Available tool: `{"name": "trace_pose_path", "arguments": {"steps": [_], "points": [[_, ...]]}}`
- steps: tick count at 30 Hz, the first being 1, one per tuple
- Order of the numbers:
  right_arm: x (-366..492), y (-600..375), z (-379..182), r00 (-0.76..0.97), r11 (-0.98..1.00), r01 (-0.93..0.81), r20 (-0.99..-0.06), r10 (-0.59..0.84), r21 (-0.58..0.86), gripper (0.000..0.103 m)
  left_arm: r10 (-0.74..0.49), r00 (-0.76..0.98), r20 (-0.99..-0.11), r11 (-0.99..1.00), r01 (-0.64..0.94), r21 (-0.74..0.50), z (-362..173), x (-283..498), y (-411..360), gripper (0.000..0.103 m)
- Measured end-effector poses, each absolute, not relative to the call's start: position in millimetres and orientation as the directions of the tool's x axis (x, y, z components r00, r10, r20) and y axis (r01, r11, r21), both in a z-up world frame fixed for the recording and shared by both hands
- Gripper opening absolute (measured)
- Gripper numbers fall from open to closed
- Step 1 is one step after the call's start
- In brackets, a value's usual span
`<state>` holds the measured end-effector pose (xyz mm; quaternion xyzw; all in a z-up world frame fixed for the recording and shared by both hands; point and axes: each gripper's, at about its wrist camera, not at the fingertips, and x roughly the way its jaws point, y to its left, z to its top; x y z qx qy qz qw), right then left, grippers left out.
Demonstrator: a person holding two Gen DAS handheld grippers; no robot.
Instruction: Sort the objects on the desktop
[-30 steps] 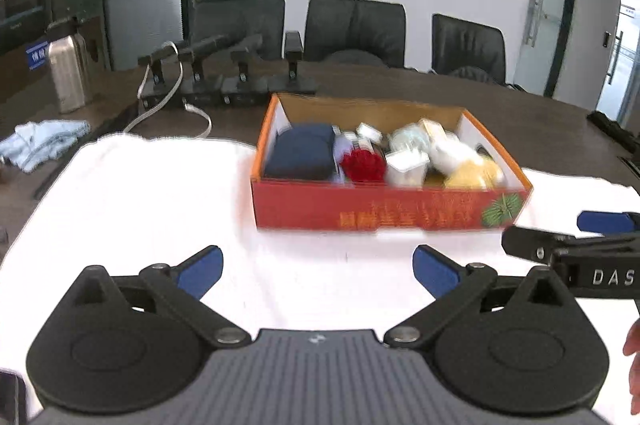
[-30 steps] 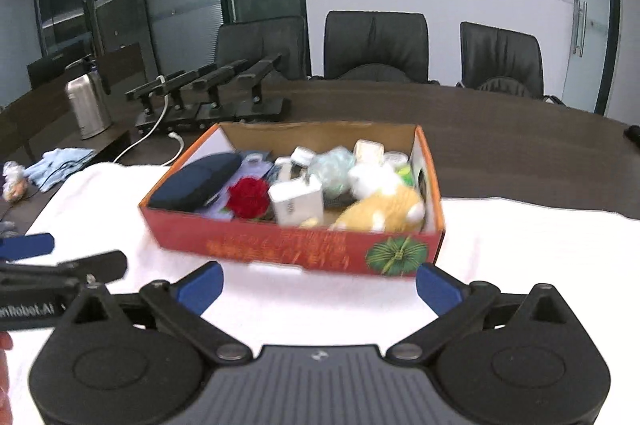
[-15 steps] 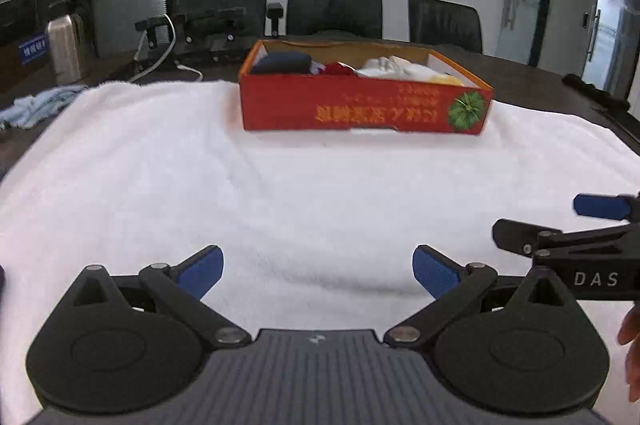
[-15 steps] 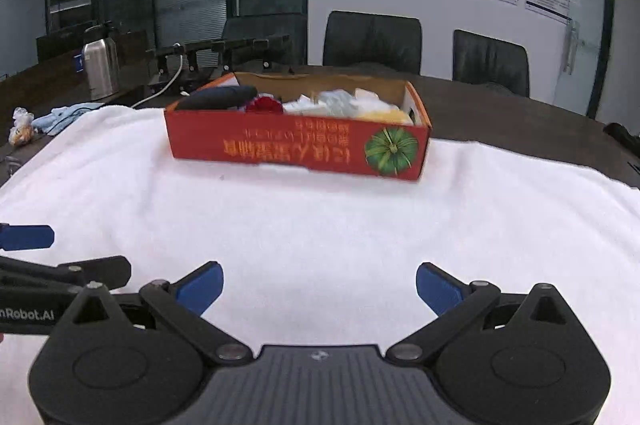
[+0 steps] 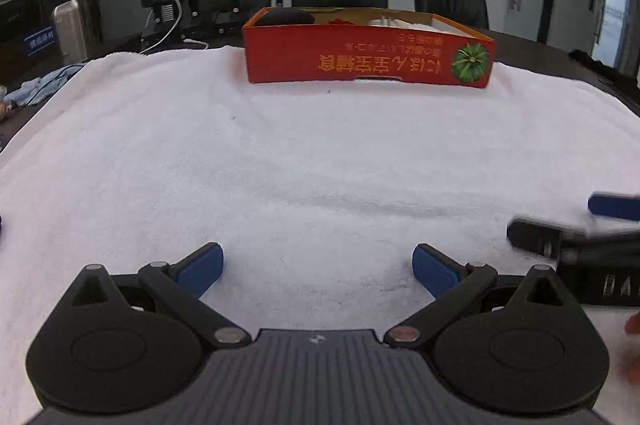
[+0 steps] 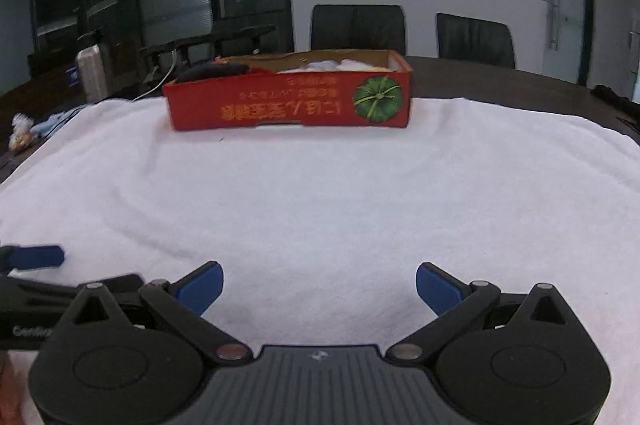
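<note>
Nearest the lenses: I hold both tools low over the white terry towel (image 5: 320, 153), nothing between the fingers of either.
Left gripper (image 5: 318, 269): black linkage, blue-padded fingers spread wide, empty.
Right gripper (image 6: 319, 287): same build, fingers also spread wide, empty; in the left view it shows blurred at the right edge, just beside the left tool.
Middle ground: bare towel, with no loose item I can see lying on it.
Far field: red cardboard box with a green pumpkin print (image 6: 288, 107), open-topped, resting on the towel's far part, well apart from both grippers.
Box contents: a dark rounded case (image 5: 286, 17) at its left end, pale items toward the right; mostly hidden behind the near wall.
Governing relation: box lies straight ahead of both tools, long axis running left to right across my line of reach.
Nearer arm: I cannot tell; I judge the left better placed for the dark case, the right for the pale end.
</note>
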<state>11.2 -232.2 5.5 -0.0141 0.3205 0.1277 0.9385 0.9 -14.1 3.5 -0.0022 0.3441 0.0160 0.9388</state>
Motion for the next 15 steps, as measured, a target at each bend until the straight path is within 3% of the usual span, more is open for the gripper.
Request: {"name": "trace_pose_path", "arguments": {"steps": [15], "points": [[16.5, -230.0, 2.5, 0.735, 0.966, -0.253, -0.638, 0.229, 0.054, 0.103, 0.039, 0.761, -0.647, 0.999, -0.043, 0.009, 3.8, 3.2, -13.8, 0.103]]}}
